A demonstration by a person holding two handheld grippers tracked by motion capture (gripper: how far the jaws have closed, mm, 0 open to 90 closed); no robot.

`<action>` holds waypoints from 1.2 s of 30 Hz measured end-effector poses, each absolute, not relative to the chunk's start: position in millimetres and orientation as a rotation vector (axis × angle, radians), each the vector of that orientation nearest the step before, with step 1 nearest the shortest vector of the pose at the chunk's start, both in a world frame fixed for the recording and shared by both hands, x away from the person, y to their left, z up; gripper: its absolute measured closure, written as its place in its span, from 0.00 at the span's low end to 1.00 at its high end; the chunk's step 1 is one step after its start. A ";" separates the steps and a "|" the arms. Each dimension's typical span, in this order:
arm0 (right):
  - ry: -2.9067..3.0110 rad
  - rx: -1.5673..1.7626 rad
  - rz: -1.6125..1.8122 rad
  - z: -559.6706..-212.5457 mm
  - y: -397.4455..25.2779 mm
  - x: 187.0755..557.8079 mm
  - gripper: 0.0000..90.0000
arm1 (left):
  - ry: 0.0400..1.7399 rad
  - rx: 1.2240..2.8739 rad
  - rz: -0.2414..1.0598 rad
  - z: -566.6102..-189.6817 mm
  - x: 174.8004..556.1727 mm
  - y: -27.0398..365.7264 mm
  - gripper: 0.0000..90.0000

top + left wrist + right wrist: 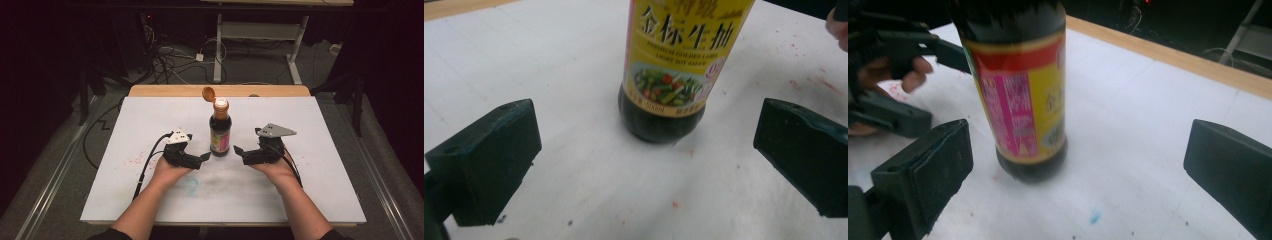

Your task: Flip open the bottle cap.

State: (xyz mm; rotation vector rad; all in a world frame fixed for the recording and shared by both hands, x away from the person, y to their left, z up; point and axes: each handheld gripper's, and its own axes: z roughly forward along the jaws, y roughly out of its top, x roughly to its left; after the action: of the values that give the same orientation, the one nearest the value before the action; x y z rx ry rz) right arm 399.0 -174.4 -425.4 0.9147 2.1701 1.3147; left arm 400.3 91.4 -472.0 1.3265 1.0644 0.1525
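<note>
A dark soy sauce bottle (220, 129) stands upright on the white surface (150, 115), nearer its far wooden edge than its near edge. Its orange flip cap (208, 93) hangs open, tipped back. A yellow, red and pink label wraps its body.

Dark bottle (220, 131), yellow-pink label, orange cap (208, 93), white table (310, 150).

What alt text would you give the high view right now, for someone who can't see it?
A dark soy sauce bottle stands upright mid-table on the white table cover, its orange flip cap hinged open. The left gripper and right gripper, each held in a hand, flank the bottle with jaws open, not touching it. Faint red specks mark the cover at left.
</note>
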 end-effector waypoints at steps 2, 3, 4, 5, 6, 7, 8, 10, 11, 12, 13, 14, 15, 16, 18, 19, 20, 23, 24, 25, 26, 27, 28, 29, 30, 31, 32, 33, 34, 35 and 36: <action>2.166 0.926 1.317 -431.6 -177.4 396.8 0.00 | 1.075 1.319 0.155 -473.9 398.2 97.2 0.00; 2.165 0.931 1.315 -434.0 -178.6 395.6 0.00 | 1.079 1.316 0.159 -474.8 397.3 100.0 0.00; 2.165 0.936 1.314 -436.1 -179.6 394.4 0.00 | 1.082 1.314 0.160 -475.5 396.1 102.7 0.00; 2.167 0.930 1.311 -438.1 -180.9 393.4 0.00 | 1.081 1.316 0.166 -476.2 394.9 105.5 0.00; 2.166 0.931 1.309 -440.1 -181.9 392.1 0.00 | 1.083 1.318 0.168 -476.8 393.4 107.6 0.00; 2.168 0.936 1.306 -441.7 -182.9 390.8 0.00 | 1.087 1.321 0.167 -477.3 392.0 109.6 0.00; 2.170 0.935 1.303 -443.2 -184.2 389.8 0.00 | 1.091 1.324 0.166 -477.9 390.7 111.6 0.00; 2.167 0.938 1.306 -445.6 -186.7 387.7 0.00 | 1.095 1.327 0.173 -479.1 387.5 115.2 0.00; 2.166 0.936 1.305 -446.5 -188.1 386.4 0.00 | 1.094 1.328 0.176 -479.5 385.6 117.2 0.00; 2.165 0.934 1.302 -447.1 -189.4 384.9 0.00 | 1.094 1.328 0.180 -479.8 383.6 119.2 0.00; 2.160 0.933 1.301 -447.6 -190.8 383.2 0.00 | 1.092 1.329 0.185 -480.3 381.7 121.3 0.00; 2.158 0.932 1.301 -448.1 -192.5 381.5 0.00 | 1.094 1.325 0.185 -480.6 379.7 123.4 0.00; 2.155 0.929 1.299 -448.6 -194.1 379.8 0.00 | 1.093 1.323 0.188 -480.9 377.7 125.7 0.00; 2.154 0.928 1.299 -449.3 -195.7 377.9 0.00 | 1.094 1.321 0.190 -481.2 375.4 127.9 0.00; 2.148 0.925 1.297 -450.7 -199.3 373.6 0.00 | 1.093 1.317 0.195 -482.0 370.8 132.8 0.00; 2.145 0.927 1.300 -451.5 -201.2 371.5 0.00 | 1.092 1.314 0.198 -482.5 368.3 135.5 0.00; 2.141 0.928 1.301 -452.3 -203.3 369.4 0.00 | 1.095 1.308 0.197 -482.9 365.7 138.2 0.00; 2.133 0.933 1.305 -454.9 -209.8 362.9 0.00 | 1.090 1.299 0.211 -483.2 359.0 146.0 0.00; 2.132 0.934 1.306 -455.9 -211.4 361.2 0.00 | 1.090 1.289 0.216 -482.8 356.2 149.6 0.00; 2.132 0.938 1.304 -457.4 -214.2 358.3 0.00 | 1.090 1.283 0.220 -482.5 353.9 152.7 0.00; 2.128 0.941 1.304 -458.6 -216.2 356.0 0.00 | 1.090 1.278 0.224 -482.6 351.7 155.7 0.00; 2.123 0.943 1.306 -459.9 -218.5 353.7 0.00 | 1.090 1.276 0.233 -483.1 349.9 158.7 0.00; 2.123 0.947 1.307 -461.2 -220.7 351.1 0.00 | 1.091 1.271 0.240 -483.9 348.1 161.5 0.00; 2.124 0.952 1.304 -462.6 -222.8 348.4 0.00 | 1.093 1.271 0.249 -484.6 346.4 164.7 0.00; 2.126 0.952 1.300 -464.2 -224.8 345.9 0.00 | 1.096 1.266 0.254 -485.6 344.6 167.9 0.00; 2.129 0.952 1.294 -465.9 -226.6 343.6 0.00 | 1.101 1.262 0.254 -486.6 342.3 171.1 0.00; 2.127 0.954 1.287 -467.4 -228.2 341.3 0.00 | 1.104 1.258 0.257 -487.6 339.5 173.7 0.00; 2.125 0.952 1.282 -468.7 -229.8 338.9 0.00 | 1.102 1.253 0.260 -488.6 336.0 175.7 0.00; 2.126 0.951 1.276 -469.9 -231.2 336.6 0.00 | 1.101 1.255 0.266 -489.2 332.2 176.9 0.00; 2.126 0.948 1.272 -471.2 -232.4 334.5 0.00 | 1.097 1.262 0.272 -489.6 328.3 177.8 0.00; 2.128 0.946 1.266 -472.2 -233.3 332.3 0.00 | 1.094 1.266 0.277 -490.0 324.2 178.4 0.00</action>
State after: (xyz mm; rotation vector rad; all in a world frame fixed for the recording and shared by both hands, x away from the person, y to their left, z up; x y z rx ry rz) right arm 332.3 -233.3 -472.2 0.9463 2.1285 1.2663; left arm 324.2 178.4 -490.0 1.2661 1.0945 0.2766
